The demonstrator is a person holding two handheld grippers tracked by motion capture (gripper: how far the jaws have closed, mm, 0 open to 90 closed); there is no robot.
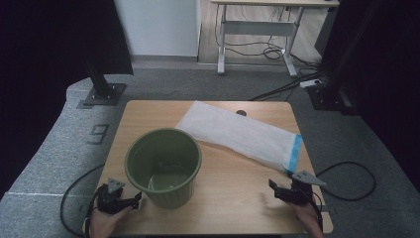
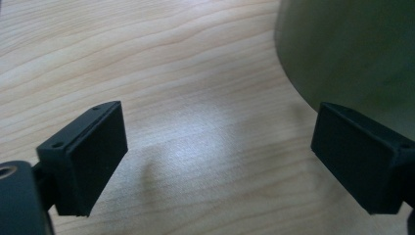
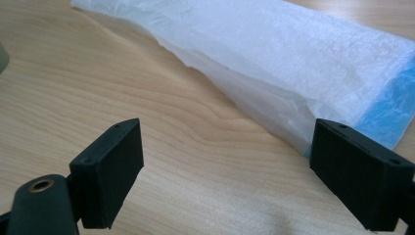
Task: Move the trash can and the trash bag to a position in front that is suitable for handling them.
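Bag [image 3: 303, 63] lies beyond the right gripper's [image 3: 225, 171] spread jaws

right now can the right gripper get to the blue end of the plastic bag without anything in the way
Probably yes. The right gripper sits with its jaws open just short of the plastic bag, whose blue end lies flat on bare table. The green bin stands off to the left, clear of that path.

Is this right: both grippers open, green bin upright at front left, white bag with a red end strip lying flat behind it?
Not quite: the end strip of the white bag is blue, not red, as the high view shows. The rest holds: green bin upright, left gripper and right gripper open.
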